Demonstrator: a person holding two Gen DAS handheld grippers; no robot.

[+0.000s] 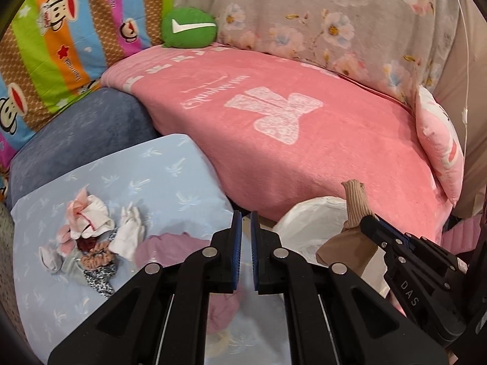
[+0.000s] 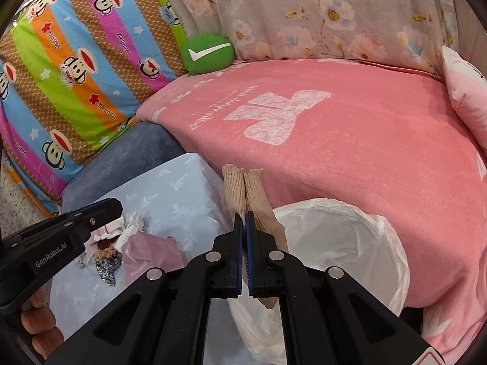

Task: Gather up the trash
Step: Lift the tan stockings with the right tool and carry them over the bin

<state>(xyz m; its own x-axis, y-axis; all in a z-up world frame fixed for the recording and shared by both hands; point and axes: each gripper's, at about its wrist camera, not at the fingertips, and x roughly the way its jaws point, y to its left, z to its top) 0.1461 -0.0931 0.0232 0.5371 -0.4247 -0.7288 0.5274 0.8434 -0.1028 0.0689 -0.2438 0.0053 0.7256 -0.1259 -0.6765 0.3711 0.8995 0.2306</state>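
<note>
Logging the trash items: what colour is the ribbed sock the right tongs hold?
Beige-tan, the sock in the right tongs; clearest in the right wrist view.

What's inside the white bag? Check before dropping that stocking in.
The white bag hangs open; only pale, crinkled lining shows inside. Its bottom is hidden behind the right gripper, which is clamped on the beige stocking.

A bedroom: pink blanket (image 1: 304, 140), cartoon-print quilt (image 2: 76, 70).

grippers (image 1: 246, 222) 2 | beige socks (image 2: 243, 188) 2 | white bag (image 2: 344, 237) 1 | pillows (image 1: 438, 140) 2
</note>
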